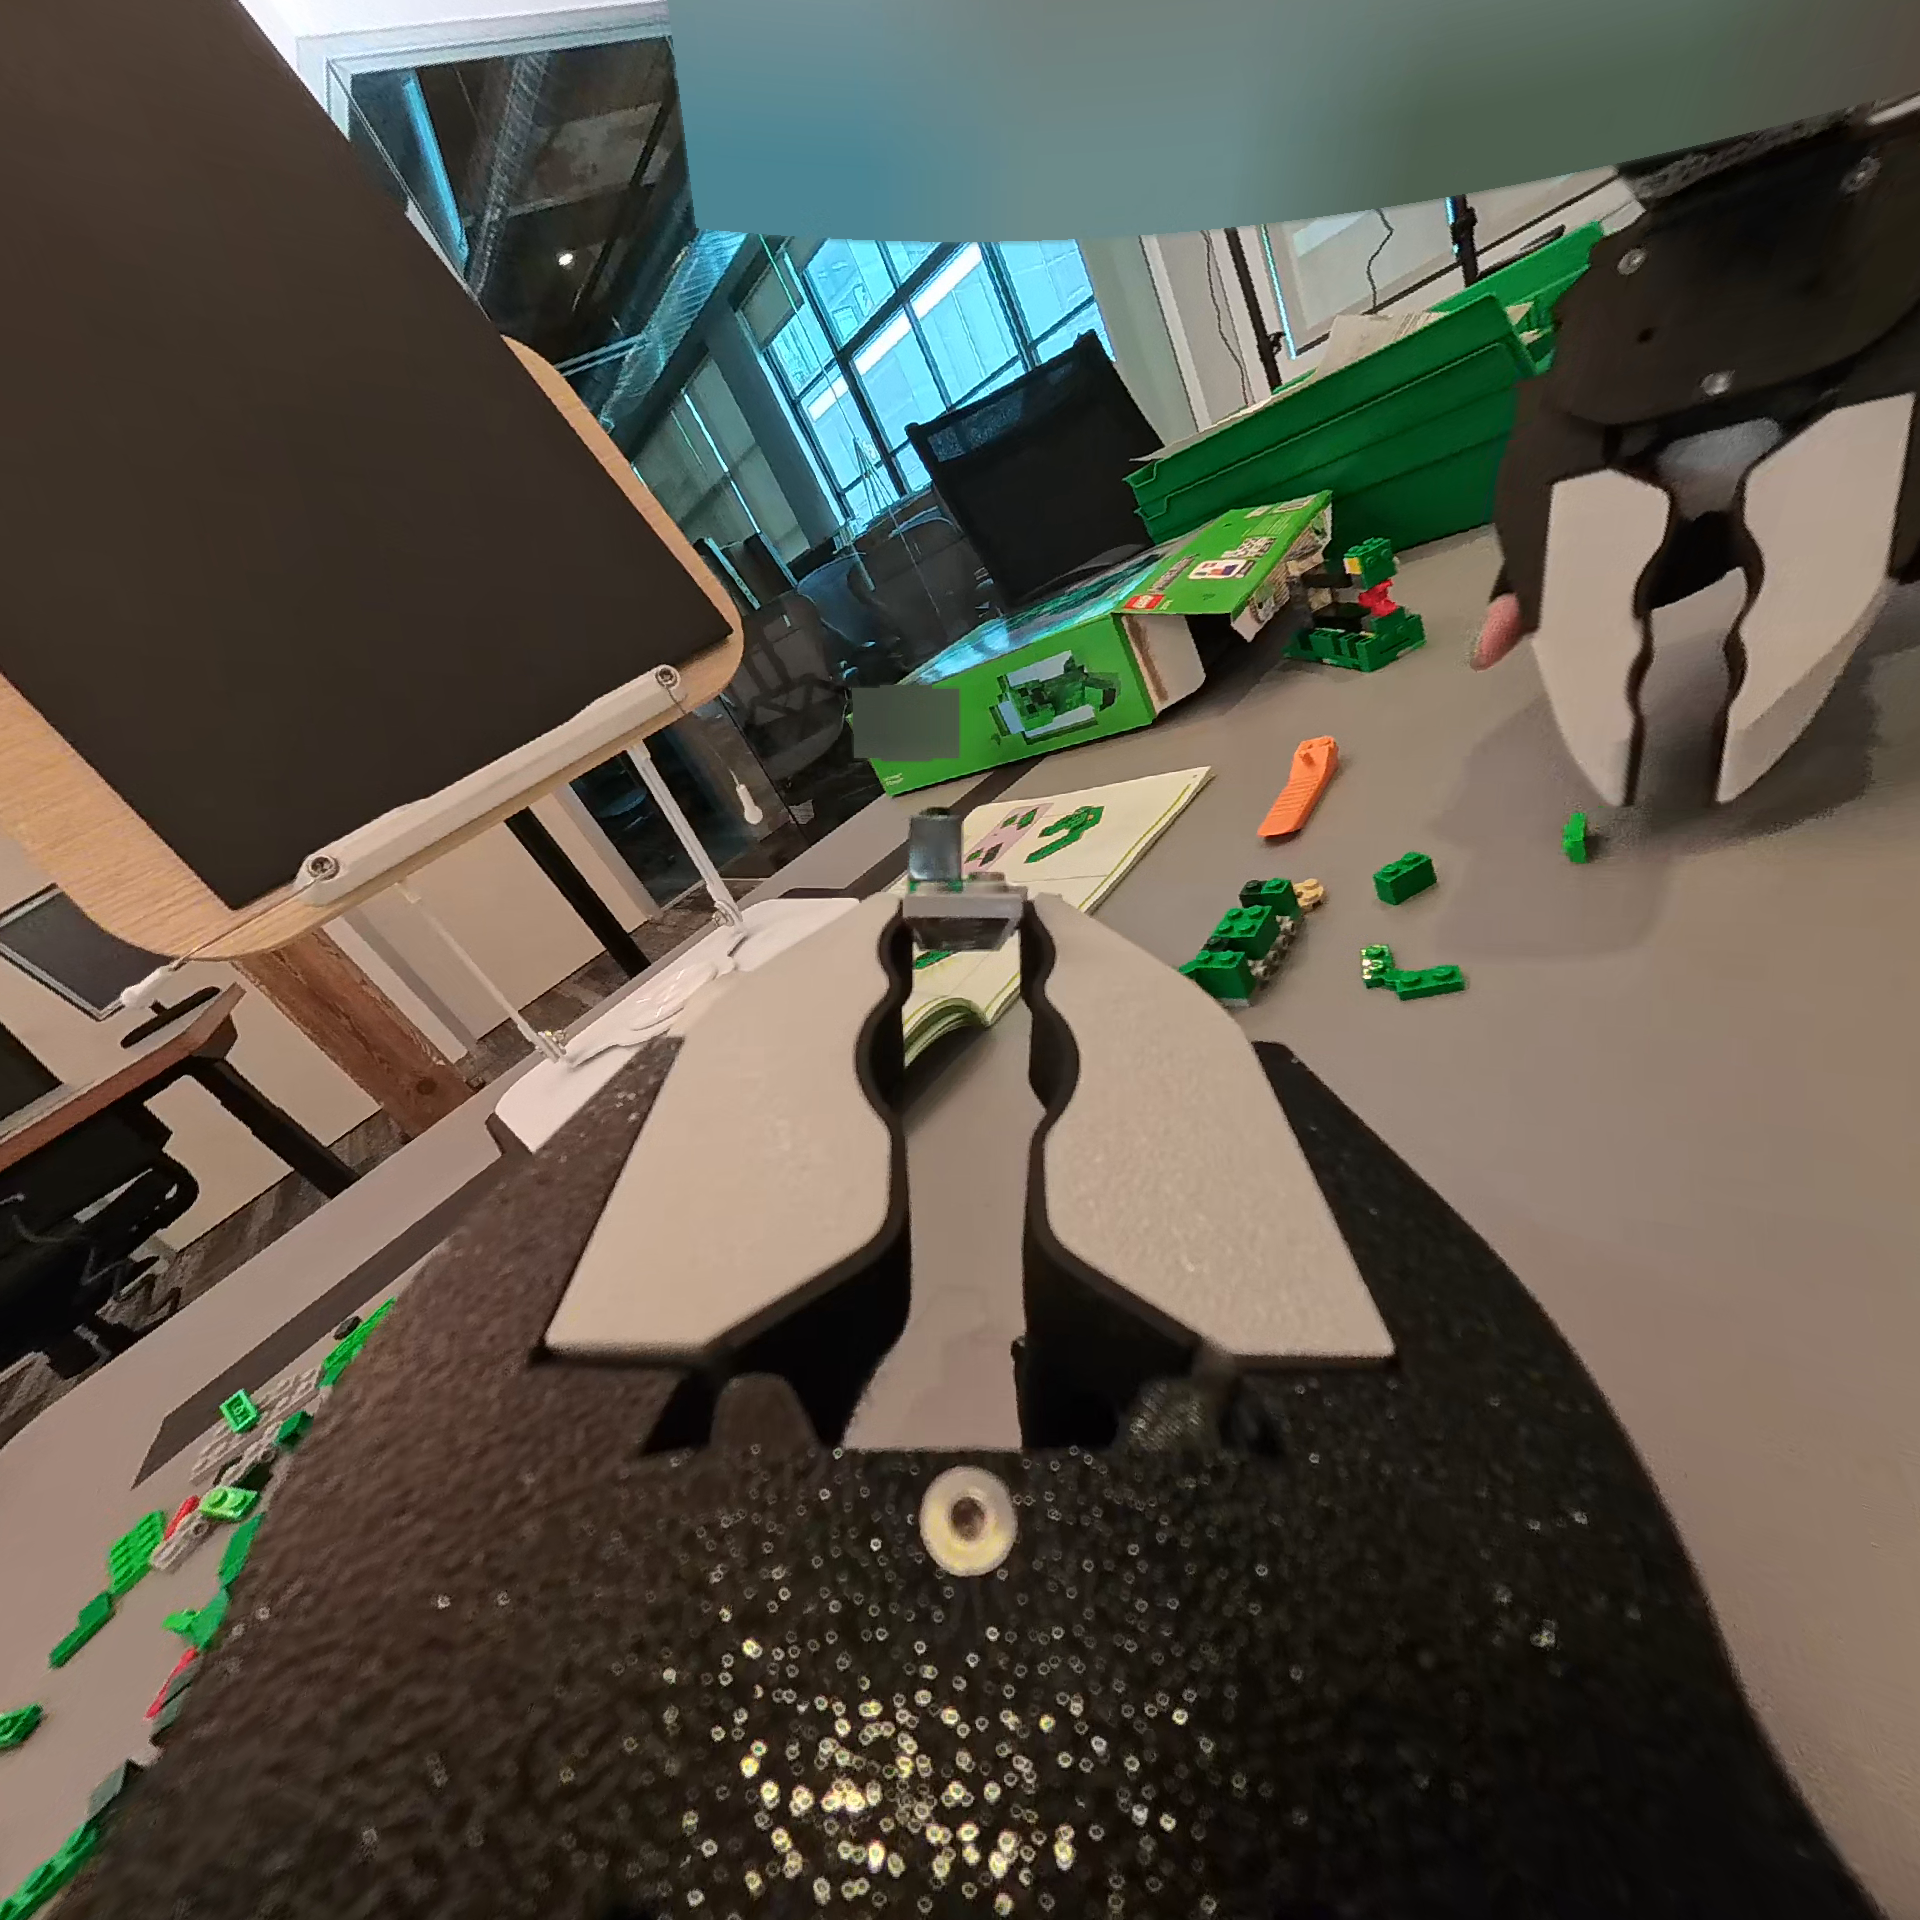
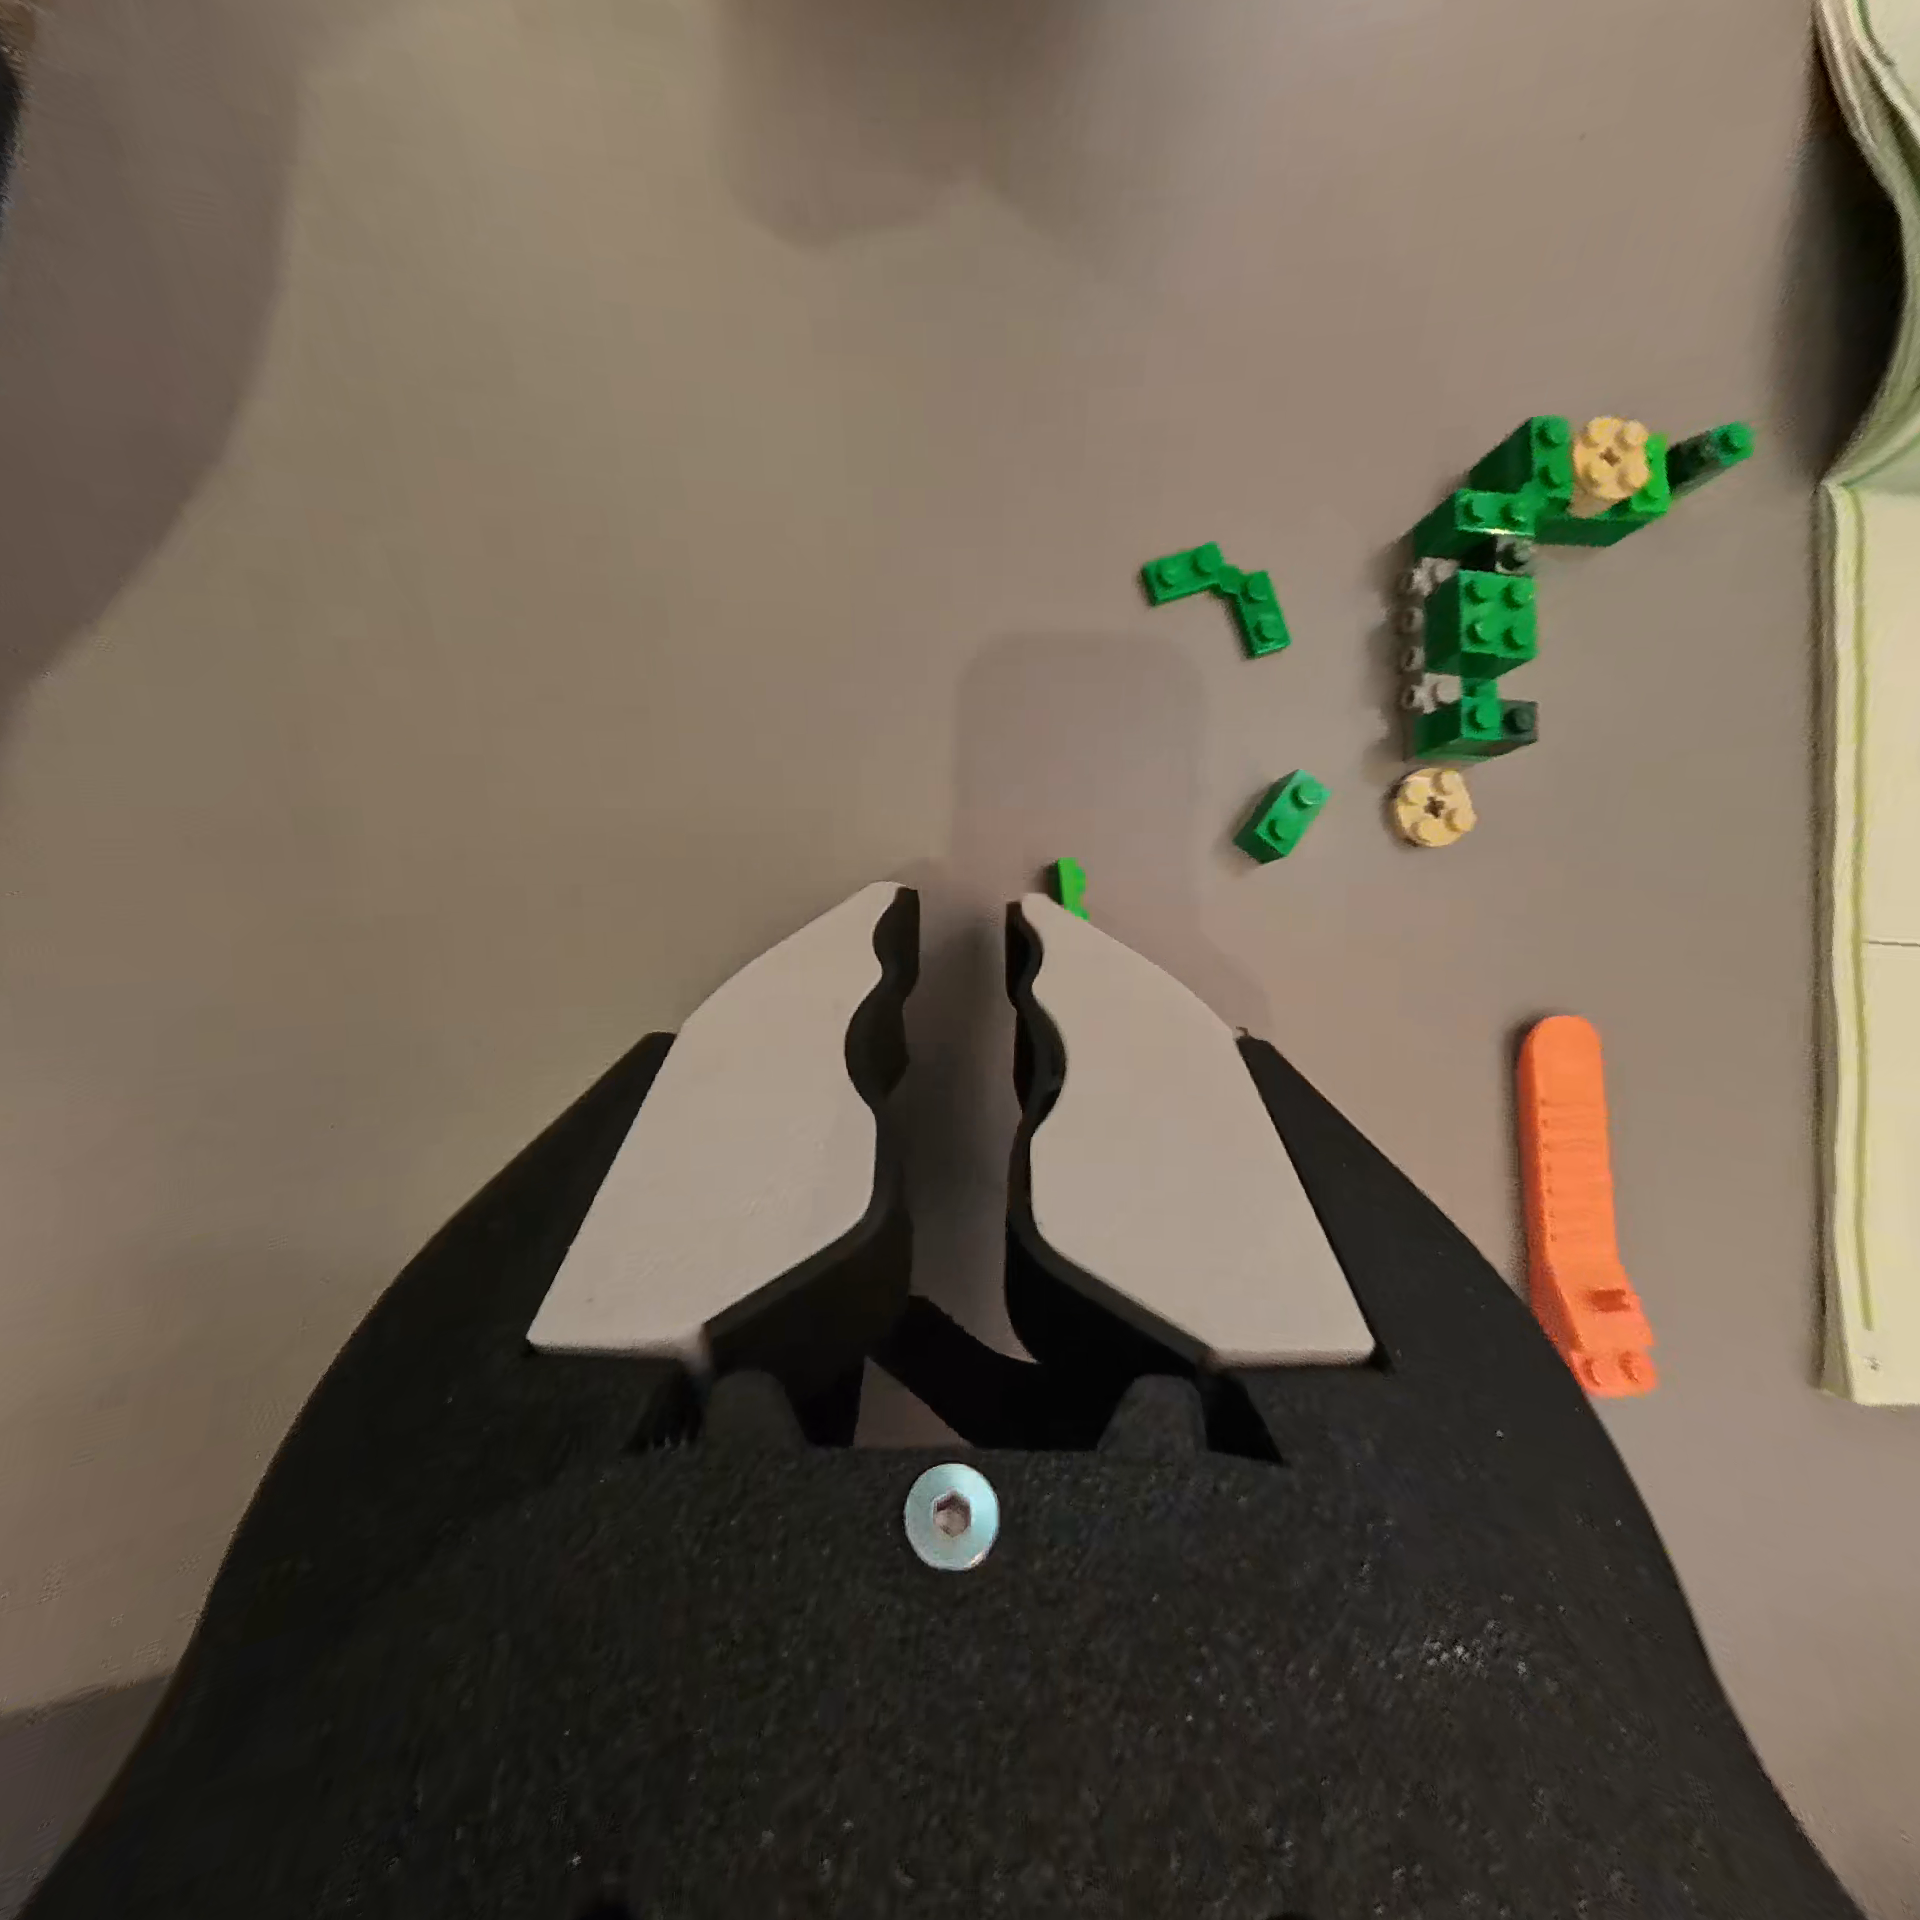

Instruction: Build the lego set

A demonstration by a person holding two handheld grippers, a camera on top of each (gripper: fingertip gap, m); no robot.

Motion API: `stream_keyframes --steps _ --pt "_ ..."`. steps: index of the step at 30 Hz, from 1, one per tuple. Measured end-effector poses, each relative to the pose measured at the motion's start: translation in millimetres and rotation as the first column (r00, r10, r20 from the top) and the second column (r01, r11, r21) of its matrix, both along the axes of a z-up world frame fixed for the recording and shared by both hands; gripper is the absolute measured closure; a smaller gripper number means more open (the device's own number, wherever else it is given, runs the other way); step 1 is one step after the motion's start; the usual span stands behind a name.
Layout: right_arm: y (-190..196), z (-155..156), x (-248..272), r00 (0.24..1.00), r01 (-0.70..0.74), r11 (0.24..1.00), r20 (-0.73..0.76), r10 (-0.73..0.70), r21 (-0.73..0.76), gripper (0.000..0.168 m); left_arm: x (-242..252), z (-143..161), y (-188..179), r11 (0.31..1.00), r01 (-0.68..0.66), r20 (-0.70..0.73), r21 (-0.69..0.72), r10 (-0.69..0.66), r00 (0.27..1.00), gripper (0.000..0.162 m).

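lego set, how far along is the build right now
Early to midway, at a guess. Done: a green sub-build and a small model by the box. In hand: the left gripper is shut on a small grey piece; the right gripper is open over a tiny green brick. Left: a loose brick, a tan round piece and scattered pieces.

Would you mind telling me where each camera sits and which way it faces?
Left wrist view: on the left gripper, tilted low across the grey table toward the green box; its fingers pinch a small grey piece; the right gripper shows far right.
Right wrist view: on the right gripper, looking straight down; its fingers are parted by a small green brick.
Shared: the orange separator, the green sub-assembly, the booklet.
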State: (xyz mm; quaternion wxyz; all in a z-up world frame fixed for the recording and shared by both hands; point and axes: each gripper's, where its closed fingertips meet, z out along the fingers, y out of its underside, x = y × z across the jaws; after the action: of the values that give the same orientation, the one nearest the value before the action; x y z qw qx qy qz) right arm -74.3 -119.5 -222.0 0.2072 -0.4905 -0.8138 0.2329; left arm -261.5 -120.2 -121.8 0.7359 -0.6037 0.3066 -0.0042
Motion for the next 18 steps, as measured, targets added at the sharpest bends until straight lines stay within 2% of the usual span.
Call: stream_keyframes --steps 3,5,8,12,18 --pt "4.9 6.8 -2.9 0.998 0.033 0.999 -0.052 -0.032 0.027 0.153 1.4 -0.6 0.3 1.000 0.009 0.000 -0.005 -0.009 1.000 0.144" --pt "12.2 6.4 -6.7 0.995 0.076 0.996 -0.070 -0.072 0.056 0.144 2.3 -0.8 0.0 1.000 0.013 -0.002 -0.005 -0.013 1.000 0.144" --pt "12.0 -6.7 -2.8 0.998 0.066 0.996 0.005 -0.066 0.068 0.136 3.1 -1.2 -0.3 1.000 0.018 -0.003 -0.008 -0.018 1.000 0.144" --pt "0.5 3.6 -1.3 0.999 0.004 0.999 -0.049 -0.001 0.046 0.159 2.7 -1.5 -0.8 1.000 0.015 -0.001 -0.010 -0.015 1.000 0.144" --pt "-7.8 8.7 -1.7 0.993 0.106 0.991 -0.042 -0.110 -0.081 0.157 3.8 -2.8 0.2 1.000 0.018 -0.006 -0.017 -0.018 1.000 0.144"
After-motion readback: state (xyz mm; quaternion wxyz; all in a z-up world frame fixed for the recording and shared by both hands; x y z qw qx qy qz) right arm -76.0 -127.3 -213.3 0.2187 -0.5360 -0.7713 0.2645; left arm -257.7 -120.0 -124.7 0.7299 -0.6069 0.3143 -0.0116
